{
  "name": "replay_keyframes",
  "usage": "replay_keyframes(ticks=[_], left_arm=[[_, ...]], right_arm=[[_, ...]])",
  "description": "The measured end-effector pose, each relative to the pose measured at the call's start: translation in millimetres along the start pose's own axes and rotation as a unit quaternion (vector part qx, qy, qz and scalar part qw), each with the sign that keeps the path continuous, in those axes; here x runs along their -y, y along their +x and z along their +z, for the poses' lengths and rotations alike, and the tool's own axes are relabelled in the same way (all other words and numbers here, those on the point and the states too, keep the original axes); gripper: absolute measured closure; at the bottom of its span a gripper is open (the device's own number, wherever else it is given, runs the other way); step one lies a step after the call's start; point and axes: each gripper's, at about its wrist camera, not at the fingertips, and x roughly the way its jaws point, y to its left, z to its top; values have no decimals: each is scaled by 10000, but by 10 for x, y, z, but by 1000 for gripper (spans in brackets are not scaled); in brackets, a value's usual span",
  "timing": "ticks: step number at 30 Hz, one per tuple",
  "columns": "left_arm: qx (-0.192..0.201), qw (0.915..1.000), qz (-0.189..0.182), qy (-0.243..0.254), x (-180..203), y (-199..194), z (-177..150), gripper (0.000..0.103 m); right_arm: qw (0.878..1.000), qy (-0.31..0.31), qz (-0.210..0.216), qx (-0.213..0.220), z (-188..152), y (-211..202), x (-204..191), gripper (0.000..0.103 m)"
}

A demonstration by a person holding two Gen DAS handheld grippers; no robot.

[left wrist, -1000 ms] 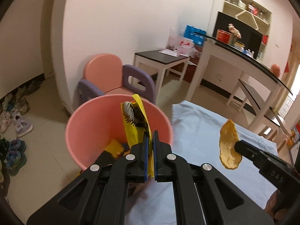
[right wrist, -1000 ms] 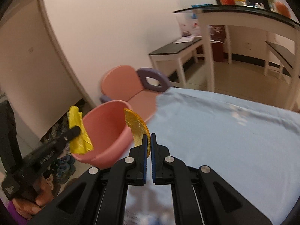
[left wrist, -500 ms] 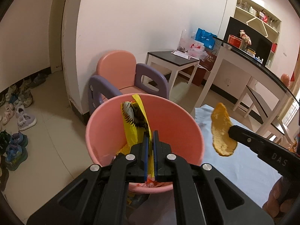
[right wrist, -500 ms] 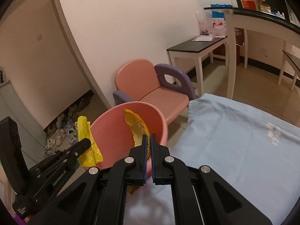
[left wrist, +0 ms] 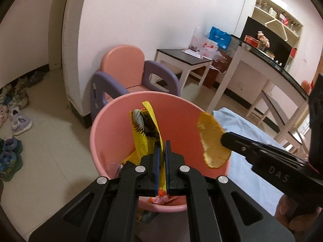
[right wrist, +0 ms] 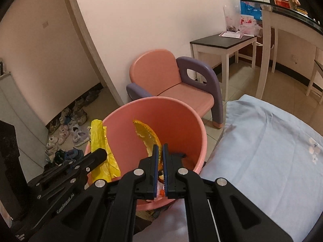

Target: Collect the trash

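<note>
A pink bin (left wrist: 113,133) stands on the floor beside the table; it also shows in the right wrist view (right wrist: 181,121). My left gripper (left wrist: 161,144) is shut on a yellow wrapper (left wrist: 144,129) and holds it over the bin's opening. My right gripper (right wrist: 158,148) is shut on an orange peel (right wrist: 146,134), also over the bin. The peel (left wrist: 211,139) and the right gripper show in the left wrist view at the bin's right rim. The wrapper (right wrist: 101,143) shows in the right wrist view at the bin's left rim. Other trash lies in the bin's bottom.
A pink and purple child's chair (left wrist: 131,74) stands behind the bin against the wall. The table with a light blue cloth (right wrist: 272,141) is at the right. Several shoes (left wrist: 12,113) lie on the floor at the left. A dark-topped side table (left wrist: 183,58) stands further back.
Both grippers have moved toward the bin and now hold the wrapper and the peel over its opening. The peel has come from above the blue cloth to the bin's rim.
</note>
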Motion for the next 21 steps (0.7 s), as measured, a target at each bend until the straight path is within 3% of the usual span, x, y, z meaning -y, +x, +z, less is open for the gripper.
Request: replay_keyframes(ticks=[10,12,15,21], left_arm=[[-118,9999,-28,4,-30,55,-22,96],[-131,9999,-5,-21,-37,59,-30,85],[-138,9999,-51,-90,-57,52,-34,68],[-232,9995,14,-206,-65,49,-15,65]], right_arm=[[10000,-32,10,-23,9,80,-14,93],[10000,-25,11,7,16,67,-5,81],[9999,-7,59,119,17,22,8,72],[9996,-122,57,234,-7,-72,4,66]])
